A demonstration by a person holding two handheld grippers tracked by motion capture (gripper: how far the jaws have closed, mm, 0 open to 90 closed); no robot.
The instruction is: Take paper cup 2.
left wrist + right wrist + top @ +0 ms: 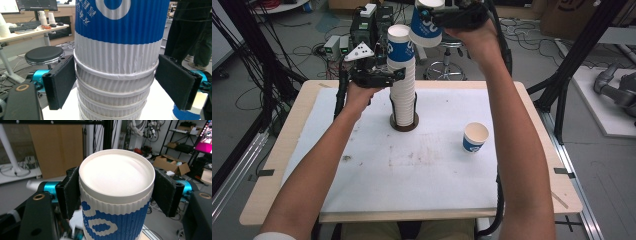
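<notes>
Legible text is limited to the cups. The top cup of the stack [116, 50] carries white characters, apparently Chinese, along the upper edge of its blue band, left of a white ring emblem; they are cropped and inverted in the left gripper view and cannot be read. The held cup [116, 202] shows white rounded shapes on blue, not decipherable. The lone cup [475, 137] shows a blue band with an unreadable mark.

We see the tall cup stack [403, 85] blocking the desk's [412, 170] far middle and a lone cup [475, 136] at right, with open surface across the near half.
</notes>
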